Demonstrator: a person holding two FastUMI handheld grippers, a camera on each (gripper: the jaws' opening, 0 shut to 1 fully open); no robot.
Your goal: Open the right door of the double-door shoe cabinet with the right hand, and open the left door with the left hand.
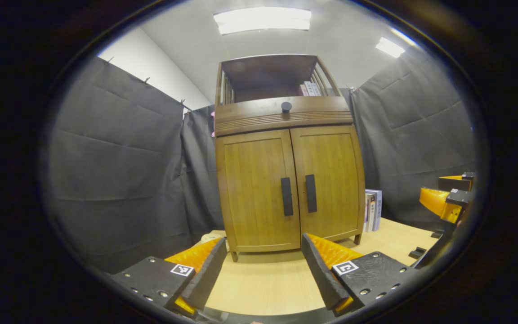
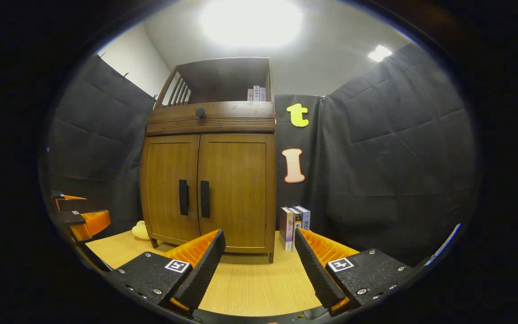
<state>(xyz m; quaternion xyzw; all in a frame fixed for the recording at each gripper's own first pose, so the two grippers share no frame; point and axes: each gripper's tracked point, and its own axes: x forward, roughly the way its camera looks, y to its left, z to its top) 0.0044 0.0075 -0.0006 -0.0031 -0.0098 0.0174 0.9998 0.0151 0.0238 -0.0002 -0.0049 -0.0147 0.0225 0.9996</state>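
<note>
Light wood tabletop (image 2: 250, 288) carries brown wooden double-door shoe cabinet (image 1: 286, 180) at far middle, both doors closed. Black vertical right-door handle (image 2: 205, 199) just beside left-door handle (image 1: 287, 196). Right gripper (image 2: 259, 258), left gripper (image 1: 263, 265): fingers spread, empty, well short. Judgement: approach right handle square, clamp one handle only, swing along hinge arc.

Shoe cabinet (image 1: 288, 180): stood on the bench (image 1: 263, 283), ahead of the left claw (image 1: 262, 270), apart from it; both doors closed, handles side by side at the centre seam. Books (image 1: 372, 209): upright on the bench, just right of the cabinet, ahead of the right claw (image 2: 259, 265). More books (image 1: 309, 88): on the cabinet's top shelf.
</note>
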